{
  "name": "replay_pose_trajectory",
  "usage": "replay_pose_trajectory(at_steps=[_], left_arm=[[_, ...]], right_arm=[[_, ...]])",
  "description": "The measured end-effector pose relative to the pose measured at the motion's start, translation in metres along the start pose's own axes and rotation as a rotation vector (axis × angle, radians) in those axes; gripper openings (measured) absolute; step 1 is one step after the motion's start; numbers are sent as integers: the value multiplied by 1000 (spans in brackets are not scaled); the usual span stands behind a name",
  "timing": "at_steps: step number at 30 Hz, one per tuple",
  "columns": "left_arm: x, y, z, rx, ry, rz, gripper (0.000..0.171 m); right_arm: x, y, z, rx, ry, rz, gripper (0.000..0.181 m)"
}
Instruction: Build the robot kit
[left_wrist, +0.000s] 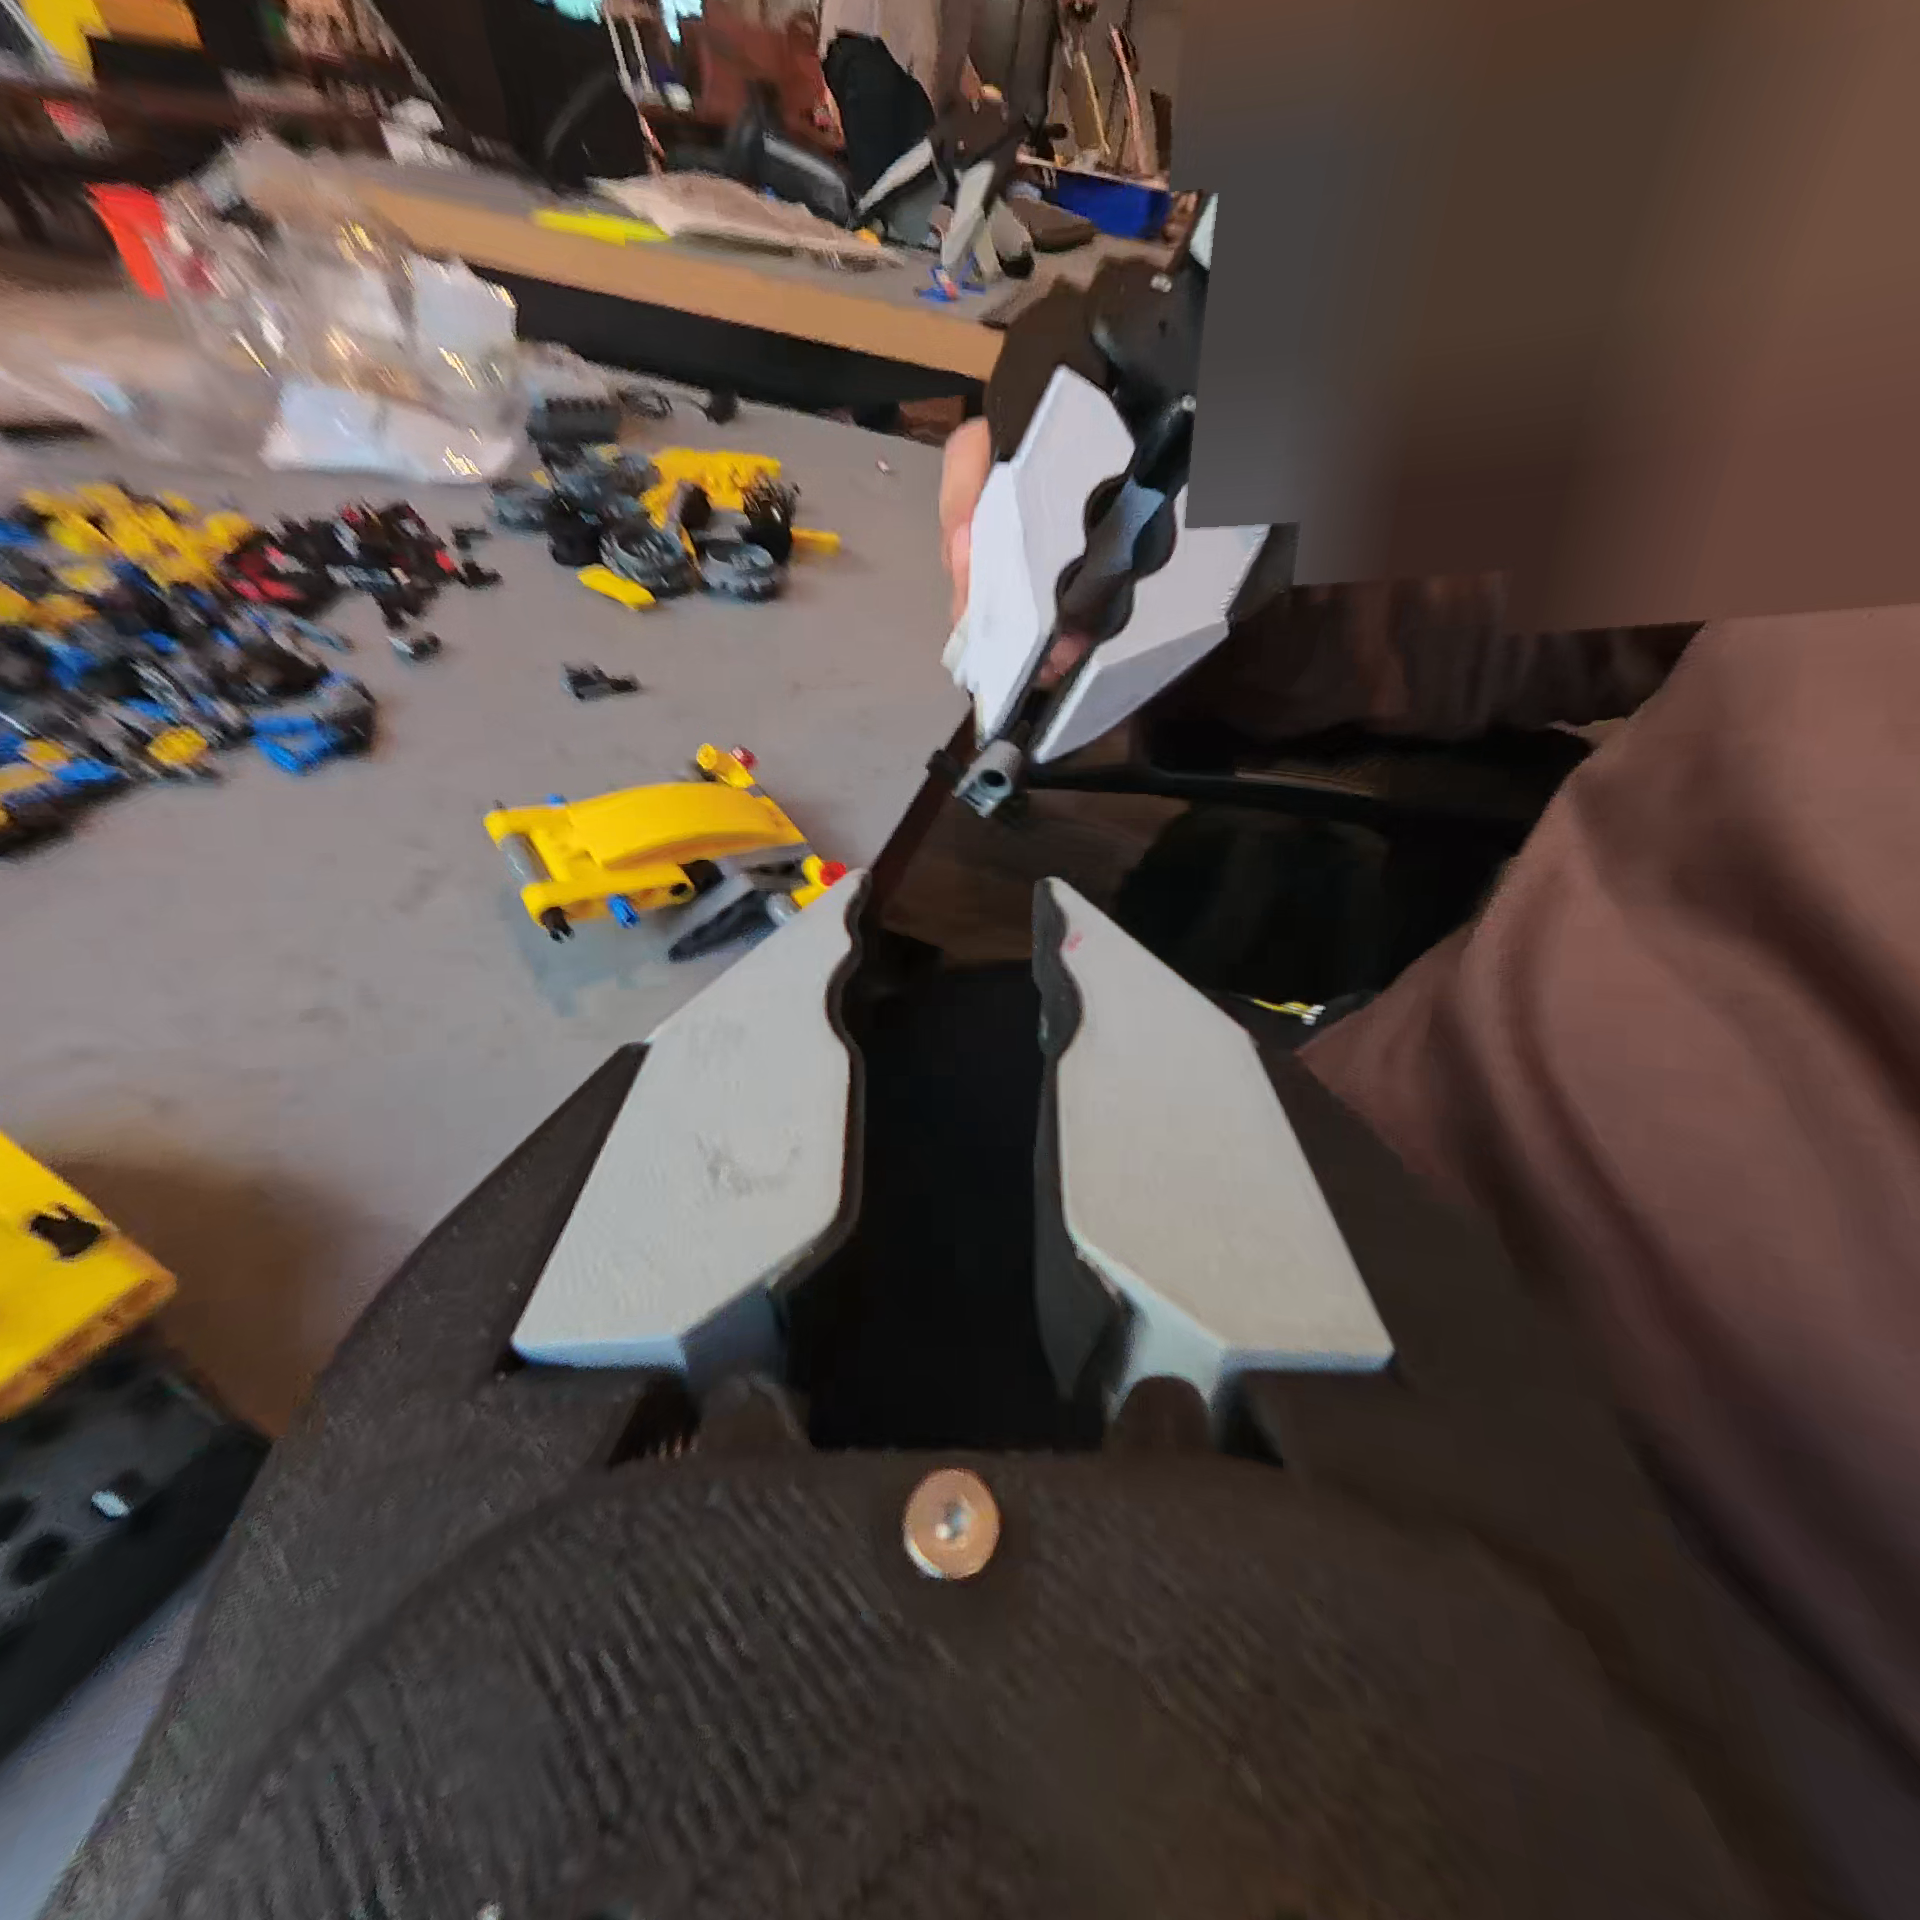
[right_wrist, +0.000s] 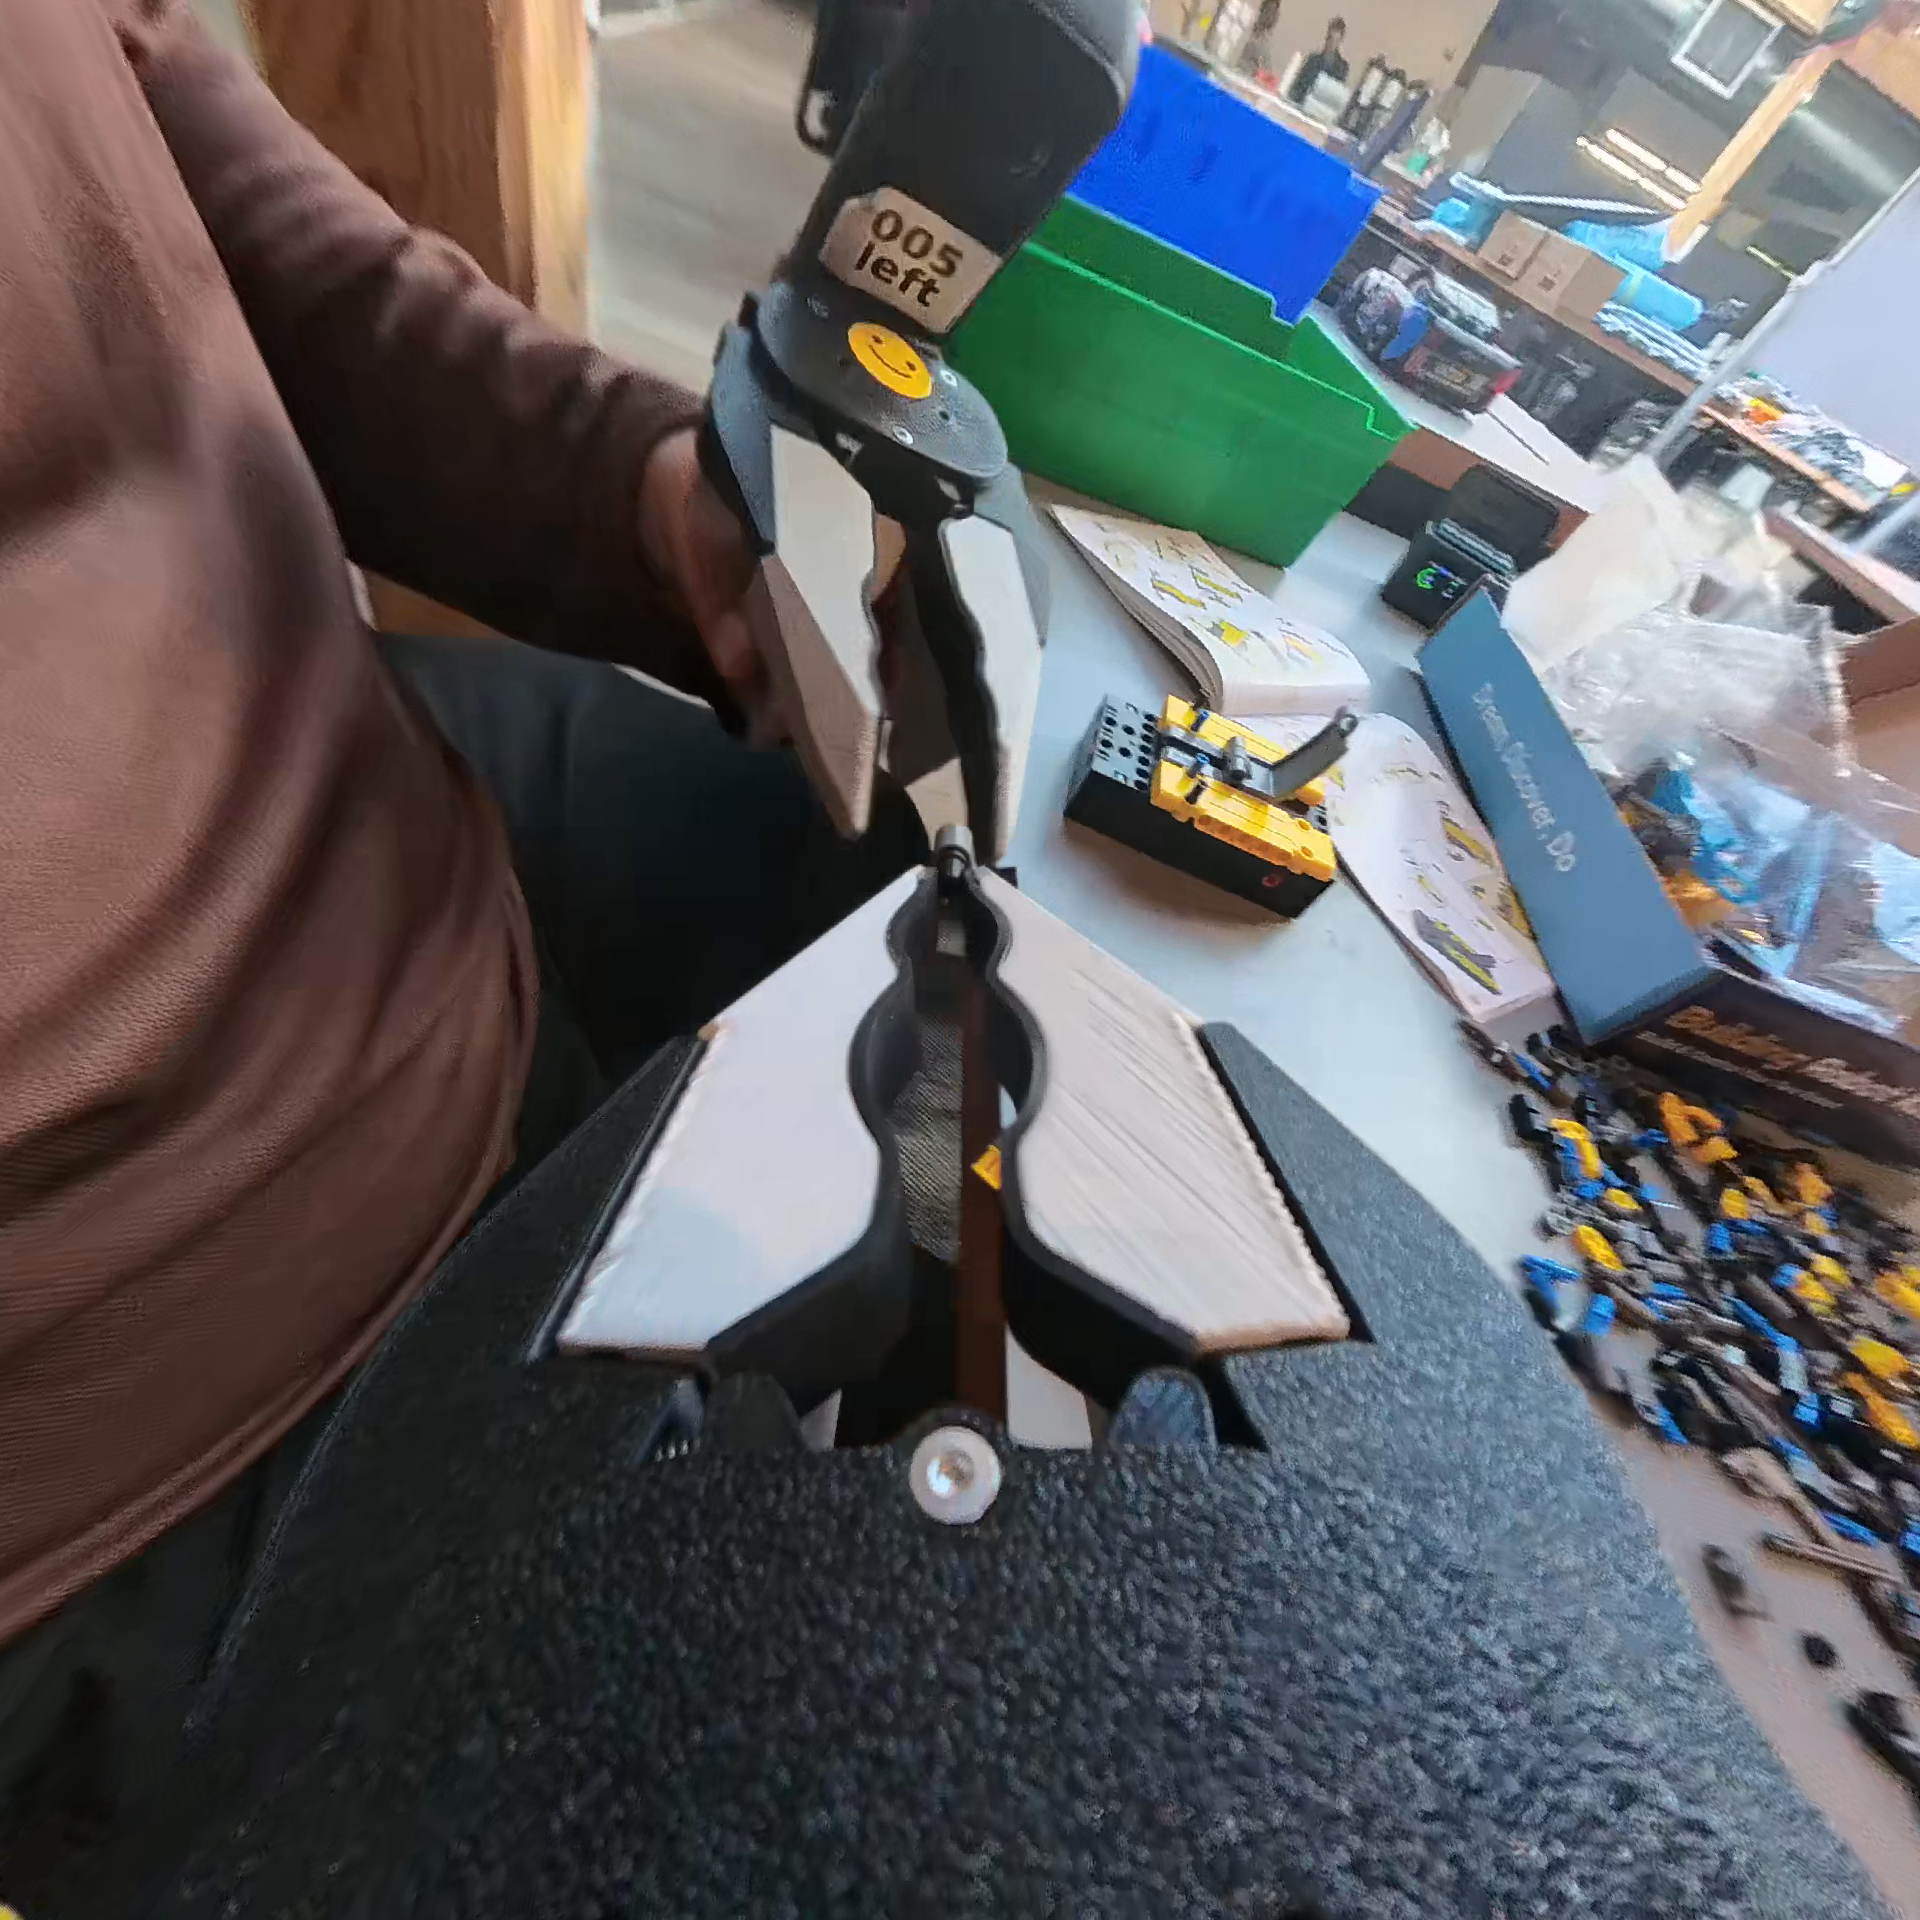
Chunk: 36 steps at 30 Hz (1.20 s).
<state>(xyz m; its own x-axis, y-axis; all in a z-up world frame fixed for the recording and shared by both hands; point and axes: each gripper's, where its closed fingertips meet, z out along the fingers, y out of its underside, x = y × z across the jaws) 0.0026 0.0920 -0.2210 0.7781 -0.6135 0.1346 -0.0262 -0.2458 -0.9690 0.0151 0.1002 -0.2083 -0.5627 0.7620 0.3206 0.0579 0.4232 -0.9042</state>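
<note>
My right gripper (right_wrist: 951, 888) is shut on a small grey connector piece (right_wrist: 950, 854) that sticks out past its tips. In the left wrist view the right gripper (left_wrist: 1003, 727) hangs tips-down with the grey piece (left_wrist: 992, 774) at its end. My left gripper (left_wrist: 954, 914) is open and empty, its tips just below that piece, off the table edge over the person's lap. In the right wrist view the left gripper (right_wrist: 923, 831) points down at my right tips, jaws apart, almost touching the piece. A yellow partly built model (left_wrist: 649, 842) lies on the grey table (left_wrist: 312, 1039).
Loose blue, yellow and black bricks (left_wrist: 156, 644) and wheels (left_wrist: 665, 520) lie beyond. A yellow-black block (right_wrist: 1205, 810), open booklets (right_wrist: 1216, 613), a dark blue box (right_wrist: 1548, 821), plastic bags (right_wrist: 1745, 748), more bricks (right_wrist: 1714, 1247) and green (right_wrist: 1164, 395) and blue bins (right_wrist: 1216, 177) show. The yellow-black block (right_wrist: 1205, 810) sits 12 centimeters or so from the ends of my left fingers.
</note>
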Motion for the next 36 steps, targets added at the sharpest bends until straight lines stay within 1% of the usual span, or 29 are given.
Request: replay_pose_trajectory(at_steps=[2, 6, 9, 13, 17, 22, 24, 26, 30, 33, 36], left_arm=[[1, -9, -3, 28, -13, 77, 24], [5, -17, -3, 24, 14, 162, 24], [13, -24, -1, 52, 79, 165, 32], [17, -29, 3, 78, 97, 182, 31], [21, -29, 9, 80, 106, 189, 28], [21, -35, 6, 126, 118, 159, 27], [18, -38, 2, 142, 104, 165, 21], [18, -39, 0, 138, 102, 176, 18], [23, -36, 5, 99, 140, 191, 18], [24, -37, 6, 96, 153, 216, 7], [24, -35, 7, 82, 166, 222, 5]], right_arm=[[-1, -3, -2, 43, -29, 51, 0], [1, -11, -4, 111, -64, 124, 1], [1, -19, -5, 158, -91, 154, 1], [-2, -25, -6, 194, -114, 175, 1], [-2, -26, -6, 201, -124, 182, 1], [-3, -24, -5, 201, -135, 183, 1], [-3, -24, -5, 201, -136, 182, 1], [-3, -24, -6, 200, -135, 180, 1], [-4, -25, -6, 203, -140, 173, 1], [-5, -24, -5, 198, -145, 163, 1], [-6, -23, -6, 196, -147, 158, 1]])
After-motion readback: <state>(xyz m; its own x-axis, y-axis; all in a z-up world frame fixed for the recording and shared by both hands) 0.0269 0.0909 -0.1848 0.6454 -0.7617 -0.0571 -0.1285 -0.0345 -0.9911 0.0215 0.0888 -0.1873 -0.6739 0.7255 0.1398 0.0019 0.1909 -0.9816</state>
